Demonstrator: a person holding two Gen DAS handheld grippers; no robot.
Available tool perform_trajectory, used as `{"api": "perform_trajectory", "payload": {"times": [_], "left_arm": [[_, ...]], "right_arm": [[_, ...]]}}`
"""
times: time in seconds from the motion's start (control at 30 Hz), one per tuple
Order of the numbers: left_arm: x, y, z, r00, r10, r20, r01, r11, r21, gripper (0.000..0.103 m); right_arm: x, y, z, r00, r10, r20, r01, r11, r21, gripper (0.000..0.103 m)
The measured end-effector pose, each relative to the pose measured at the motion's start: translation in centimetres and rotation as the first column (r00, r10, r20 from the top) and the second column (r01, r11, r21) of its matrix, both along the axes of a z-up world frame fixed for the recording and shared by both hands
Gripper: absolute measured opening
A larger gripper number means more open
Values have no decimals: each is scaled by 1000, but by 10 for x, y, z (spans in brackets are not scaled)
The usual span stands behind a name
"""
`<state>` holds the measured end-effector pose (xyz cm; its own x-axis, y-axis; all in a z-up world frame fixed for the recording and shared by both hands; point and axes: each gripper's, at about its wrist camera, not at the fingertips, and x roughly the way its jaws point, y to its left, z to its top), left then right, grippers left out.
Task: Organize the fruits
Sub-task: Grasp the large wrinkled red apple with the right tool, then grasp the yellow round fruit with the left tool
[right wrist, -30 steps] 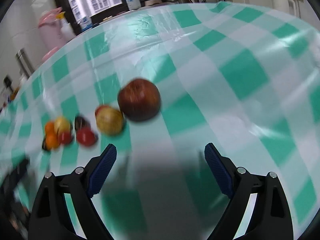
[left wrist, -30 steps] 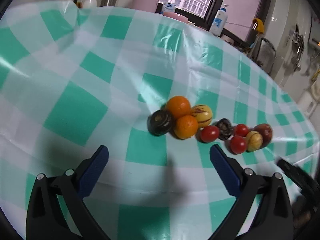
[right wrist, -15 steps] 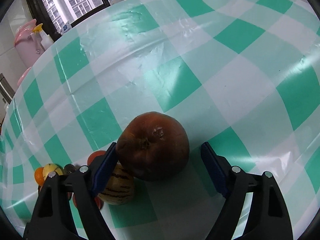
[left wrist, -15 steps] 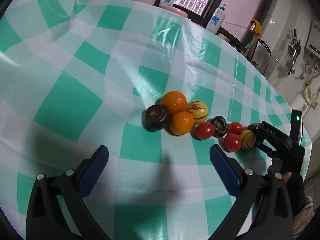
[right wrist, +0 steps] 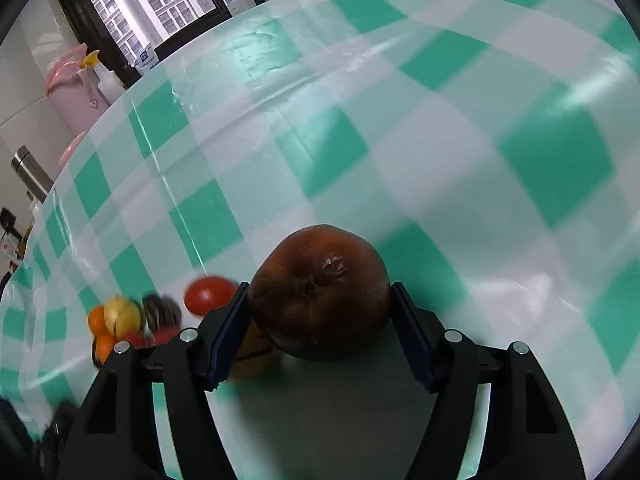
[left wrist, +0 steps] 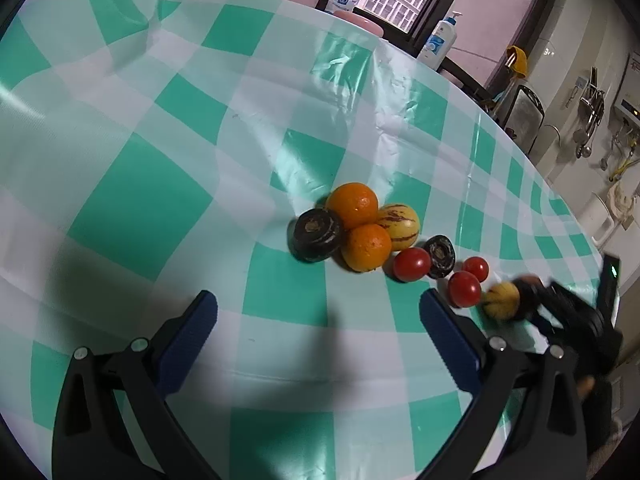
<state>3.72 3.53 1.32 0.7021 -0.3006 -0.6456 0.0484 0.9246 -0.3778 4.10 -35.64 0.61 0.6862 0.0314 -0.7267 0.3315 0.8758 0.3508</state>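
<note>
The right tool has just been closing and now grasps the brown fruit on the table; the left tool is released

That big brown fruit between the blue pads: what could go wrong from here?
The brown fruit is round and smooth, and the right gripper, whose jaws have just been closing, meets it only at its sides, so it might slip or roll out. A yellow striped fruit sits right against the left pad and could get knocked. A tomato nearby could roll off too.
</note>
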Motion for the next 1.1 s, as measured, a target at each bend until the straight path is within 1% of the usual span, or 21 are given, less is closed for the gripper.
{"api": "perform_trajectory", "payload": {"times": [0.1, 0.2, 0.27, 0.3, 0.37, 0.43, 0.47, 0.57, 0.67, 0.73, 0.77, 0.8, 0.87, 0.9, 0.97, 1.03, 1.1], "left_arm": [[1, 0, -1, 1000, 0, -7, 0, 1000, -1, 101], [2, -1, -1, 1000, -1, -10, 1, 1000, 3, 101], [1, -1, 0, 1000, 0, -8, 0, 1000, 3, 101], [1, -1, 0, 1000, 0, -9, 0, 1000, 2, 101], [1, -2, 0, 1000, 0, -8, 0, 1000, -1, 101], [1, -2, -1, 1000, 0, -8, 0, 1000, -3, 101], [1, -2, -1, 1000, -1, -9, 1, 1000, -2, 101], [1, -2, -1, 1000, -4, -7, 4, 1000, 1, 101], [1, -2, -1, 1000, -10, -6, 10, 1000, 2, 101], [0, -4, 0, 1000, -23, -3, 23, 1000, 4, 101], [-1, -5, 0, 999, -33, 2, 33, 999, 7, 101], [-3, -8, 2, 999, -48, 13, 47, 999, 20, 101], [-8, -16, 5, 996, -77, 39, 75, 996, 52, 101], [-10, -19, 6, 995, -88, 49, 85, 994, 64, 101], [-18, -31, 11, 988, -131, 80, 122, 986, 111, 101], [-25, -44, 14, 983, -168, 76, 158, 979, 126, 101], [-35, -68, 16, 966, -252, 52, 245, 963, 114, 101]], "right_arm": [[-24, -3, 1, 999, 29, -24, -30, 998, -52, 68], [-35, 2, 6, 997, 67, -44, -72, 990, -123, 69], [-32, 8, 9, 996, 69, -64, -80, 979, -190, 76], [-31, 12, 10, 996, 65, -62, -77, 972, -224, 77], [-37, 15, 11, 997, 56, -55, -68, 964, -256, 82], [-35, 17, 10, 998, 41, -55, -55, 956, -287, 84], [-34, 15, 10, 997, 40, -58, -55, 959, -279, 84], [-19, 5, 8, 996, 26, -84, -43, 977, -208, 84], [-15, 0, 3, 993, 21, -113, -42, 982, -186, 85], [-18, 0, 0, 994, 32, -100, -48, 985, -166, 83], [-21, -2, -1, 995, 42, -88, -54, 988, -146, 73], [-26, -3, -1, 996, 70, -56, -76, 992, -99, 66], [-33, -5, 1, 997, 58, -52, -63, 993, -96, 67], [-40, -7, 2, 998, 51, -42, -54, 995, -85, 67], [-60, -17, 4, 999, 39, -15, -40, 998, -42, 67], [-80, -25, 6, 1000, 14, 4, -14, 1000, -21, 67], [-102, -37, 9, 1000, -14, 26, 15, 999, -28, 67]]}}
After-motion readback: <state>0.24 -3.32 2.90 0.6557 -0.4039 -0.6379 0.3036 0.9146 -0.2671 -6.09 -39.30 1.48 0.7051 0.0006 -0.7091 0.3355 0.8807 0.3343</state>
